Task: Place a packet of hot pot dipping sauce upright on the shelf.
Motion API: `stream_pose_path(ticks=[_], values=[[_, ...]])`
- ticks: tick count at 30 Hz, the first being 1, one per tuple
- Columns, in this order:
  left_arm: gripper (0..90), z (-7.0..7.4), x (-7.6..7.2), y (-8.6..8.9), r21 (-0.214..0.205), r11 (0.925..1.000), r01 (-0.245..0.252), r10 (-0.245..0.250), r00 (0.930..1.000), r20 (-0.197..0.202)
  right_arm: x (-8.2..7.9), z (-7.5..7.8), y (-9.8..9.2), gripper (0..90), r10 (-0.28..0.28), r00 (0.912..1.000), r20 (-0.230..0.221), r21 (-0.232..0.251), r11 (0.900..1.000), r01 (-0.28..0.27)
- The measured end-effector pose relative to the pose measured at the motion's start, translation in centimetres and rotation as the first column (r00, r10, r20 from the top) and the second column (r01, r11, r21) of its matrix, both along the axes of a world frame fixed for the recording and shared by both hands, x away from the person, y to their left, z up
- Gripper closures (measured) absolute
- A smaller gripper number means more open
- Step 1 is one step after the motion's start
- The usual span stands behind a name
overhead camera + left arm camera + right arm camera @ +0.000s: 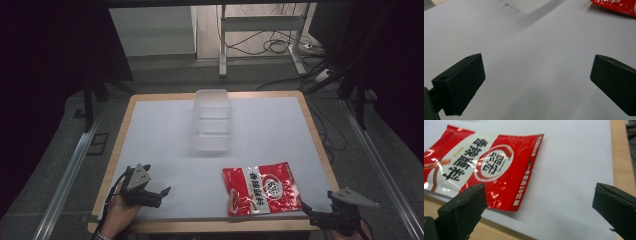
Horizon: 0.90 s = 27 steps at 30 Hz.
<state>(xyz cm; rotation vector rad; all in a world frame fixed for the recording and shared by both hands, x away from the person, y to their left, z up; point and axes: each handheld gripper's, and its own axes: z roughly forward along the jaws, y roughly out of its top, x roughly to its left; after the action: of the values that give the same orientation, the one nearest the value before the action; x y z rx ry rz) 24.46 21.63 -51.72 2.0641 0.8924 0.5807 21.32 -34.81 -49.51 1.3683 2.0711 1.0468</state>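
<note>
The jaws of the right gripper (541, 207) stand wide apart with nothing between them, hovering just off the near right corner of the worktop (150, 130) and aimed at the red and white packet (484, 167); the left gripper (536, 85) at the near left corner also has its jaws spread, over bare white surface. The packet (262, 189) lies flat near the worktop's near edge, right of the middle, with its lower right corner closest to the right gripper (312, 210). It looks like a thin, glossy film pouch: probably light, limp and slippery, likely to crinkle and sag if lifted by one end. Lying flat, it offers little for the jaws to bite on, so the sealed border by that near corner, which lies close to the worktop's edge, seems the best hold. Beyond it, toward the far edge at the middle, stands a clear plastic container (213, 120), well apart from the packet.
</note>
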Motion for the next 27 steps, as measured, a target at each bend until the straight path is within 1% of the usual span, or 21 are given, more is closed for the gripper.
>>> stream_pose_path(ticks=[1, 2, 4, 6, 8, 10, 15, 21, 27], values=[[0.0, -0.01, 0.00, -0.02, 0.001, 1.0000, 0.003, -0.003, 1.0000, 0.001, 0.02, -0.09, -0.16, 0.0, 0.006, 1.0000, 0.004, 0.004, 1.0000, -0.006], [0.0, -0.03, -0.01, -0.02, 0.002, 1.0000, 0.007, -0.007, 1.0000, 0.004, 0.02, -0.29, -0.45, 0.0, 0.018, 0.9998, 0.002, -0.008, 0.9998, -0.018], [0.0, -0.10, -0.03, -0.10, -0.002, 0.9999, 0.016, -0.016, 0.9999, 0.001, 0.01, -0.35, -0.53, 0.0, 0.018, 0.9998, 0.002, -0.013, 0.9998, -0.018], [0.0, -0.16, -0.05, -0.18, 0.000, 0.9998, 0.019, -0.019, 0.9998, 0.000, 0.01, -0.33, -0.59, 0.0, 0.016, 0.9998, 0.009, -0.008, 0.9998, -0.016], [0.0, -0.21, -0.01, -0.15, -0.002, 0.9998, 0.017, -0.017, 0.9999, -0.002, 0.05, -0.34, -0.55, 0.0, 0.020, 0.9998, 0.010, -0.013, 0.9997, -0.019], [0.0, -0.26, 0.03, -0.04, -0.013, 0.9998, 0.013, -0.013, 0.9999, -0.006, 0.13, -0.47, -0.49, 0.0, 0.025, 0.9997, 0.000, -0.018, 0.9995, -0.025], [0.0, -0.42, 0.15, 0.18, -0.018, 0.9998, 0.000, -0.001, 0.9998, -0.019, 0.21, -0.65, -0.42, 0.0, 0.027, 0.9995, -0.017, -0.025, 0.9993, -0.027], [0.0, -0.53, 0.24, 0.23, -0.025, 0.9996, 0.009, -0.010, 0.9994, -0.033, 0.31, -0.73, -0.28, 0.0, 0.032, 0.9993, -0.020, -0.037, 0.9988, -0.033], [0.0, -0.45, 0.25, 0.38, -0.046, 0.9989, 0.006, -0.007, 0.9995, -0.031, 0.53, -0.80, 0.01, 0.0, 0.045, 0.9988, -0.018, -0.047, 0.9978, -0.046]])
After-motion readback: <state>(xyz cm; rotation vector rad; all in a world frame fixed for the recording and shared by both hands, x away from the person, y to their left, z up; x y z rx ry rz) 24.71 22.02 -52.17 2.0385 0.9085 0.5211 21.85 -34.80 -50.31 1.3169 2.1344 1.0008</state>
